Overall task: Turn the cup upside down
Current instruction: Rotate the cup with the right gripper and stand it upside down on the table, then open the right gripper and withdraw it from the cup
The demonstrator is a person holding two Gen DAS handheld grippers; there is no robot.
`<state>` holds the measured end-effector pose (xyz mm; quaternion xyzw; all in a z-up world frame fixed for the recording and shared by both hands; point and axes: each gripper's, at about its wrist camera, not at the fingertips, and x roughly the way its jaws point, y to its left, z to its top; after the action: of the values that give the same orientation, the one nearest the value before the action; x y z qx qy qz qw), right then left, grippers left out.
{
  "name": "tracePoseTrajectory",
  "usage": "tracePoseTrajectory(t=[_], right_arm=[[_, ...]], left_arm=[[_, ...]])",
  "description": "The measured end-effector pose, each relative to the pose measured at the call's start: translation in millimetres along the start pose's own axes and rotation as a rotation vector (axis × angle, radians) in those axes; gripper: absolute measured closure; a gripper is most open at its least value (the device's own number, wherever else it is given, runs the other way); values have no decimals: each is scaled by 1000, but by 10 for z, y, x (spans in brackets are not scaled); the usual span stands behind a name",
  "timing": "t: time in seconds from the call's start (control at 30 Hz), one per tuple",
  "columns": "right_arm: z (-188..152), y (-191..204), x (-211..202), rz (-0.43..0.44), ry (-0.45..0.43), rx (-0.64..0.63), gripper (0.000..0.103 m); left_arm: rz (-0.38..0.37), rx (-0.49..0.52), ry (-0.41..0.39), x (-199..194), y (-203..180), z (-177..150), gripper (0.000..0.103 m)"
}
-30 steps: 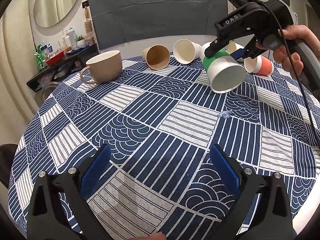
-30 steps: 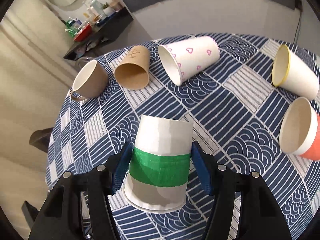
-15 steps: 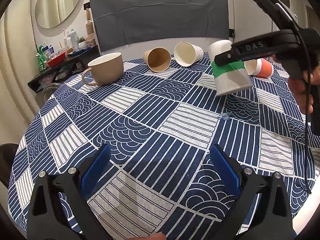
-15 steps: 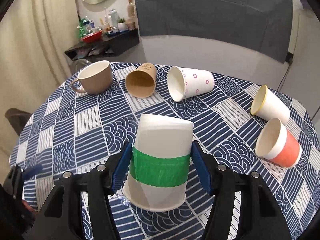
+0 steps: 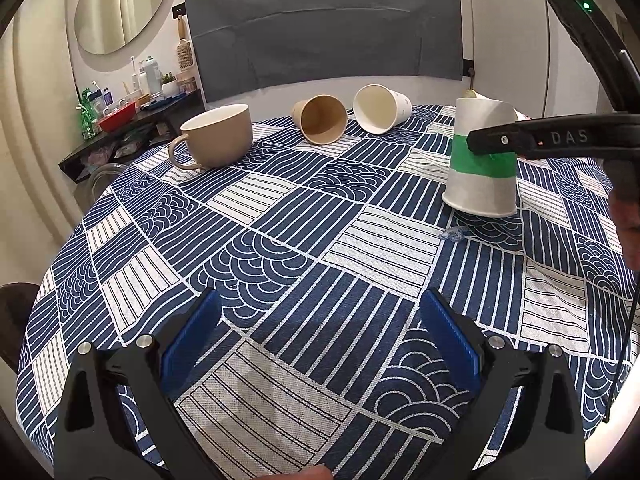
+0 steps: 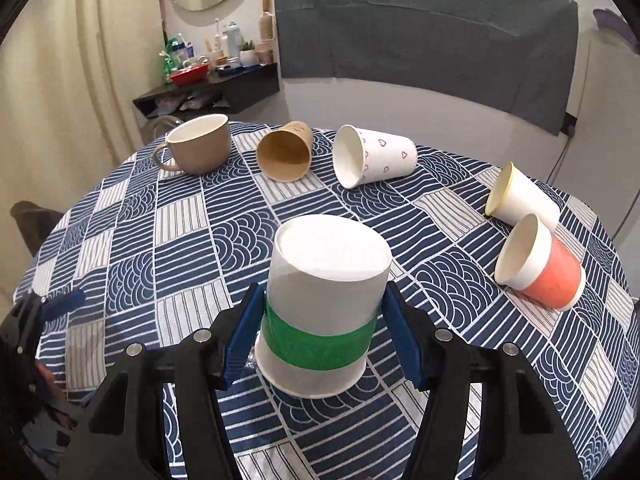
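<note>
White paper with a green band, the cup [image 6: 320, 308] is between the blue pads of my right tongs [image 6: 322, 332], which are clamped on its sides at the band. It is turned over now: the closed base is on top and the open rim looks down to the bench [image 6: 192, 216]. Its long axis is almost vertical, only a little tilted. In the left wrist view the rim seems just above the blue patterned cloth or barely touching it on one side; I cannot tell which. The cup is in the right half of the bench, nearer to my edge than the other cups.

My left tongs [image 5: 320, 344] are wide apart and hold nothing, low over the near edge, well apart from the cup. So the right hand is the one for the coming move. I judge that the cup must go straight down until the whole rim sits flat, and then the pads can let go.

Toward the far edge a beige mug [image 6: 198, 144] stands upright, and a brown paper cup [image 6: 285, 157], a heart-printed cup [image 6: 374, 156], a yellow-rimmed cup [image 6: 522, 198] and an orange cup [image 6: 540, 266] lie on their sides.
</note>
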<state>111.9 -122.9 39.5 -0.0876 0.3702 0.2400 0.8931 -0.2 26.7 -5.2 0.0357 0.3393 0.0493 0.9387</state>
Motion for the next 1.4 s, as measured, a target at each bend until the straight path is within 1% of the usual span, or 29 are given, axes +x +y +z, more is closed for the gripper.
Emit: tracePoseTrajectory(t=[0.23,0.43,0.5,0.53,0.57,0.63,0.7,0.77,0.9,1.23,1.4], right_arm=[[-95,43,-10,2,-7,-30,46],[-151,89,-9,-18,-13,-50,46],[-157,83,-25,-26,-10,-46,40],[-164,77,-40,-25,-11,-42,31],[-171,73,-52,-23,-14,-40,28],[-189,50,-107,-20,-24,-29,26],[-207,28,-162,-11,-36,-18,19],[-243,-7,-246,-2,-62,4,17],[-348,-81,-367,-24,-102,48,15],[-667,-261,-433,-53,-87,137,13],[-799,-342,-426,-56,-78,168,12]], left_arm=[[0,11,5,3,-14,-9,6],[10,22,0,-11,-36,-14,6],[11,26,0,-14,-42,-14,6],[11,29,0,-15,-46,-15,6],[12,30,0,-14,-47,-14,6],[12,30,0,-12,-49,-13,6],[11,30,0,-11,-49,-13,6],[8,29,-2,-16,-53,-13,6],[6,31,-11,-37,-61,-17,6],[9,36,-37,-85,-74,-27,6],[-10,28,-53,-103,-52,-30,6]])
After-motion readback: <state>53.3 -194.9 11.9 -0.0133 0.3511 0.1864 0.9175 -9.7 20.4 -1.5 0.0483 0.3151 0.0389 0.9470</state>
